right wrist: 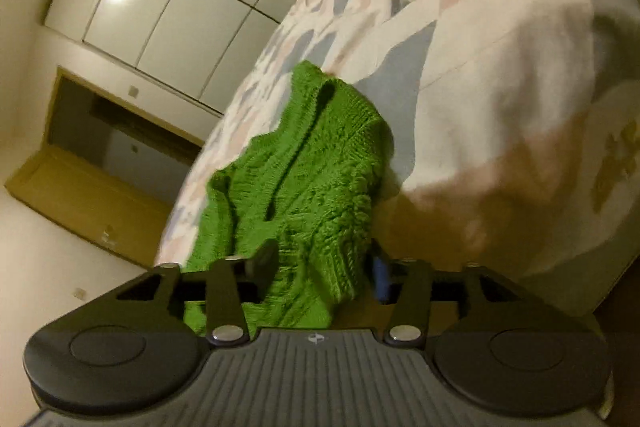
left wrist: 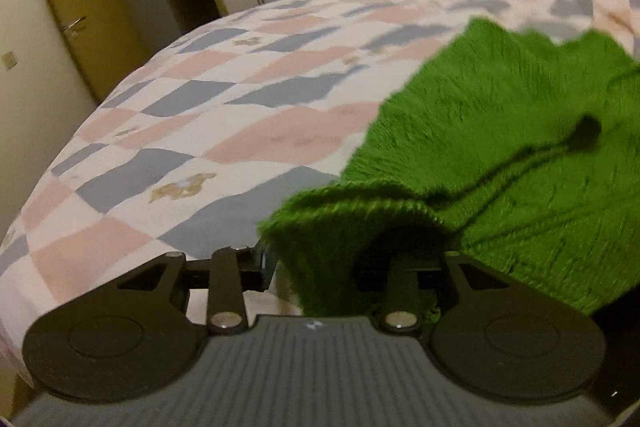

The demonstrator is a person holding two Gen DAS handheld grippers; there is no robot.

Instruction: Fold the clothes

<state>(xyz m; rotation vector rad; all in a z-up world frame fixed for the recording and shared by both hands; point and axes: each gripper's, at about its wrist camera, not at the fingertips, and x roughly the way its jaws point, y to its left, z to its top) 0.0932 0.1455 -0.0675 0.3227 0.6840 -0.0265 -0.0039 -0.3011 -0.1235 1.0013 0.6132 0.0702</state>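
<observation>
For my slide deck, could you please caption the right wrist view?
Right gripper with its fingers apart around a green knitted sweater lying on a checkered bedspread.

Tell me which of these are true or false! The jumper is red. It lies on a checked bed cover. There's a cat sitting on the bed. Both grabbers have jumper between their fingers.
1. The jumper is red. False: the knitted sweater is green.
2. It lies on a checked bed cover. True: it rests on the bed cover with pink, blue and white checks.
3. A cat sits on the bed. False: no cat is in view, only the sweater.
4. Both grabbers have jumper between their fingers. True: the knit lies between the fingers of the left gripper and the right gripper.
</observation>
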